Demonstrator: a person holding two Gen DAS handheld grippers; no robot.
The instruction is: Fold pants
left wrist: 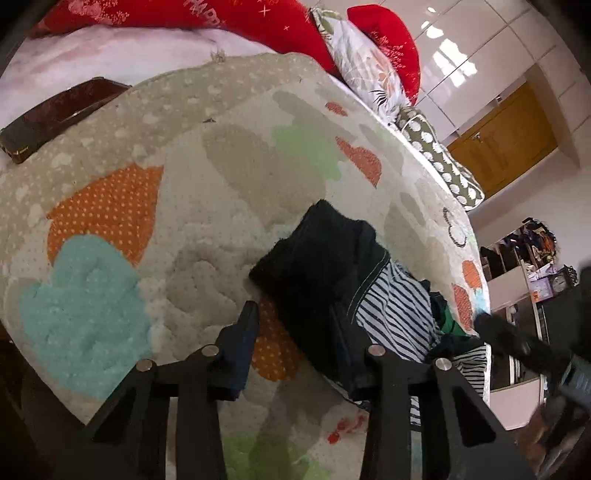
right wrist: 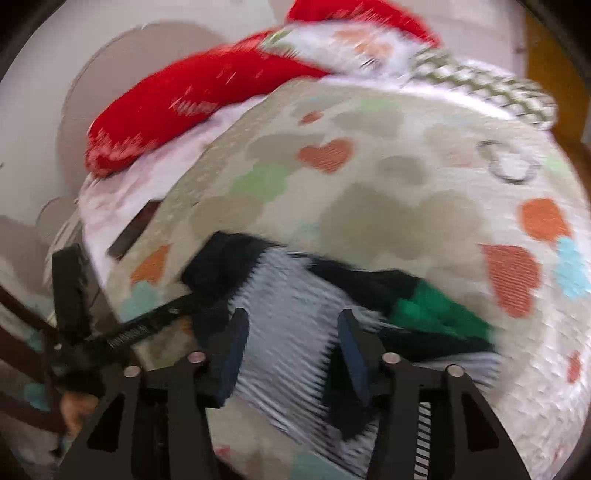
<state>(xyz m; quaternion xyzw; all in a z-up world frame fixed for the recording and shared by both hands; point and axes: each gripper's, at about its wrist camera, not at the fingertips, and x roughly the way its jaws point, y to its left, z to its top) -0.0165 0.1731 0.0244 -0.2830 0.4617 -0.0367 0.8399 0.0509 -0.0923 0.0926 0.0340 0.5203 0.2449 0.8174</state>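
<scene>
The dark pants (left wrist: 317,258) lie bunched on the patterned bedspread (left wrist: 110,206), near its right edge, on a heap with a striped garment (left wrist: 399,314) and something green (right wrist: 436,310). Left gripper (left wrist: 295,336) sits low over that heap, jaws wide; its left finger rests over bare quilt, its right finger is among the dark cloth, gripping nothing I can make out. Right gripper (right wrist: 291,347), blurred, hangs above the stripes, jaws spread with striped cloth showing between the 2 fingers; contact can't be judged. Beyond the bedspread, a dark phone (left wrist: 55,118) lies on the white sheet, red pillows (left wrist: 229,22) at the bed's head, wooden door (left wrist: 506,144) behind.
</scene>
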